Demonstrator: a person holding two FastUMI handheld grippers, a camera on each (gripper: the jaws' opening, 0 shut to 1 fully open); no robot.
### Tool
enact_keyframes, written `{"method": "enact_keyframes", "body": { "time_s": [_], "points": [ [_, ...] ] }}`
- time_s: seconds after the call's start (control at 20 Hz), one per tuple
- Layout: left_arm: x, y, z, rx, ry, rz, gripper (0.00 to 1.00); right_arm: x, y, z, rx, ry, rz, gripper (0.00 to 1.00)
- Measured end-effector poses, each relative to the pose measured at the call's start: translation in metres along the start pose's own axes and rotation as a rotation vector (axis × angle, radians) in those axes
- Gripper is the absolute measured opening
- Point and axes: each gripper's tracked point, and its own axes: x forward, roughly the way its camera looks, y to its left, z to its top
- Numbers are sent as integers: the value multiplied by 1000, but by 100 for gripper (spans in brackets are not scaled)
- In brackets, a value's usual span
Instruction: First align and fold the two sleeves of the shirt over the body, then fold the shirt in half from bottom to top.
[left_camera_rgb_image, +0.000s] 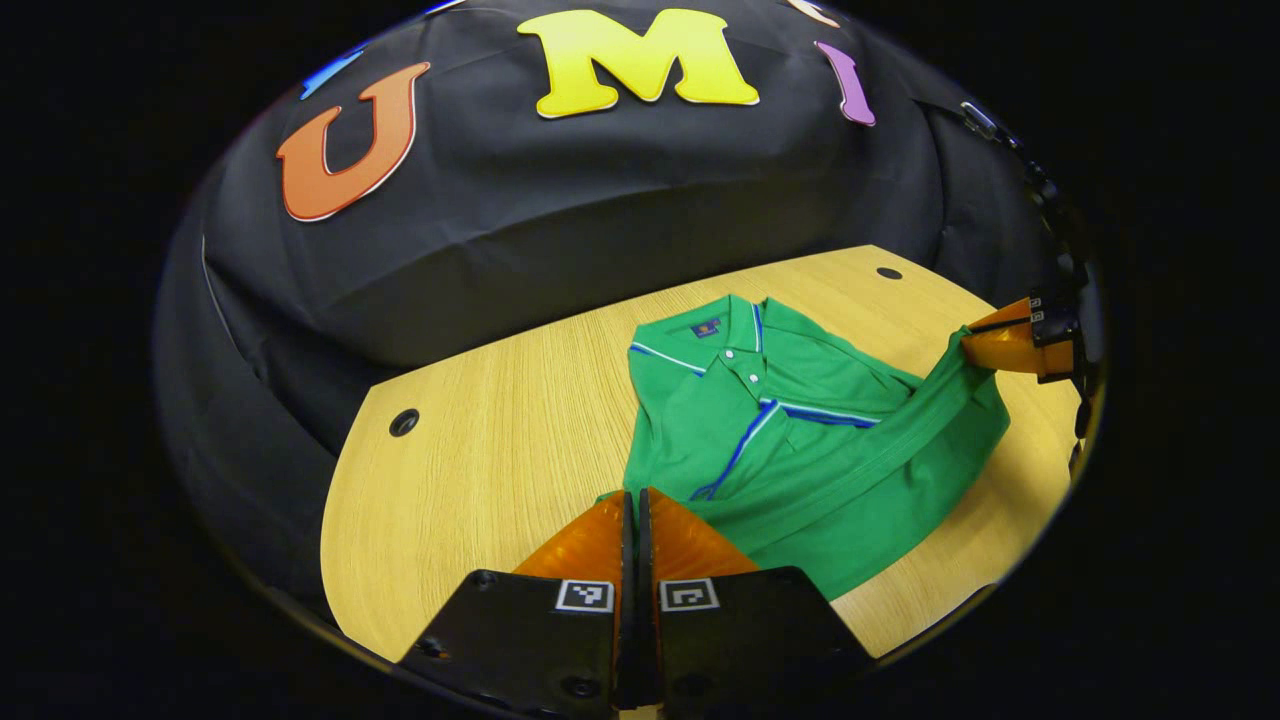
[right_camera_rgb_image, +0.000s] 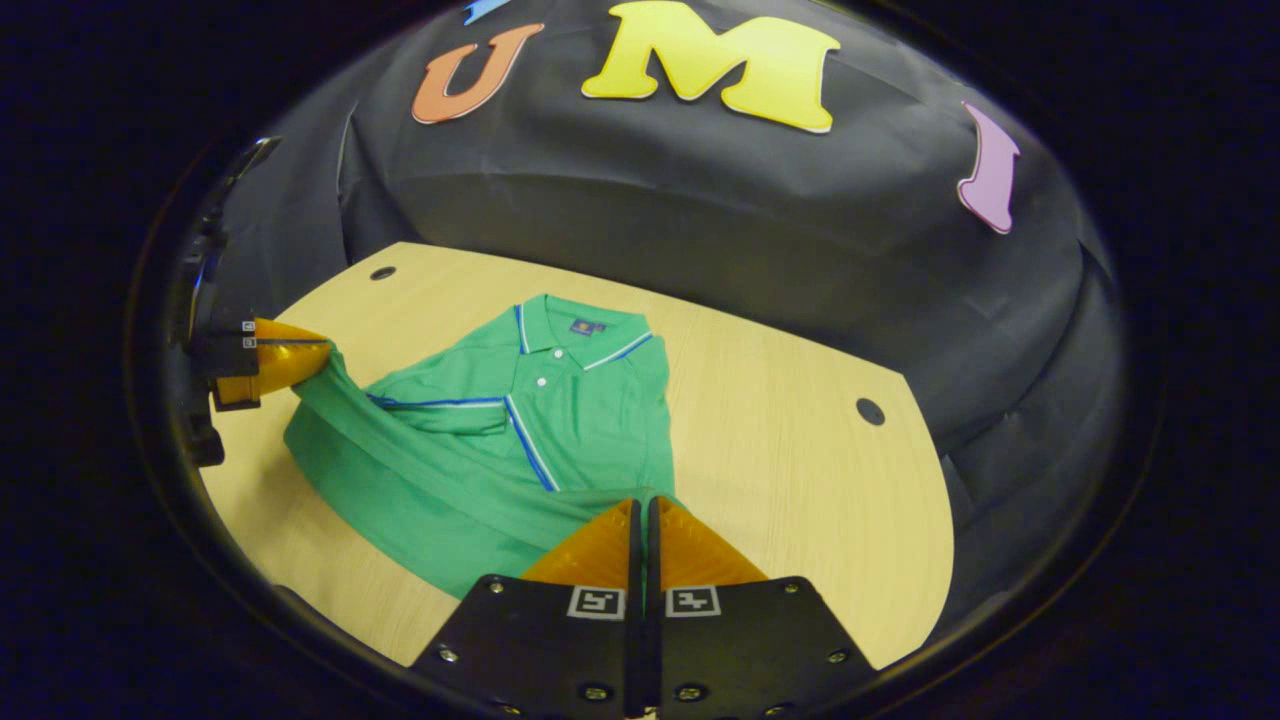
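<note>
- The left tongs (left_camera_rgb_image: 635, 500) are closed on the bottom hem of the green shirt (left_camera_rgb_image: 800, 440), at the corner nearest to their own camera; the two fingers stand pressed together with cloth between them.
- The right tongs (right_camera_rgb_image: 640, 508) are closed in the same way on the other hem corner. In the left gripper view they appear far off at the right edge (left_camera_rgb_image: 985, 345), with the hem pulled up to them.
- Between the two grips the hem runs as a raised band, a little slack, above the bench (right_camera_rgb_image: 800, 450).
- The shirt lies in the middle of the bench, collar (right_camera_rgb_image: 575, 330) away from the person. Both sleeves seem already folded over the body, so I judge the step in hand is the fold from bottom to top.
- To do it well, both tongs should rise to equal height and travel together toward the collar, keeping the hem taut and straight.
- The hem should land level just under the collar; if one side leads, the fold will be crooked.
- The grips should open only when the cloth rests flat, so the sleeves underneath do not slip out.
</note>
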Motion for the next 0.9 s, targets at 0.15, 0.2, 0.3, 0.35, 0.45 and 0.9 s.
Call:
{"method": "enact_keyframes", "body": {
  "time_s": [0.15,0.2,0.3,0.35,0.45,0.9],
  "points": [
    [14,7,14,-3,-13,10,3,13,-4,22,0,-30,-6,1],
    [17,11,18,-12,-17,14,3,18,-6,30,6,-41,-8,1],
    [28,16,28,-26,-27,24,3,27,-12,44,13,-55,-15,1],
    [34,20,33,-29,-31,27,3,32,-16,50,12,-63,-20,1],
    [45,24,45,-47,-37,22,3,41,-22,62,16,-75,-27,0],
    [98,51,107,-33,-90,47,3,80,-64,122,77,-134,-75,0]
  ]
}}
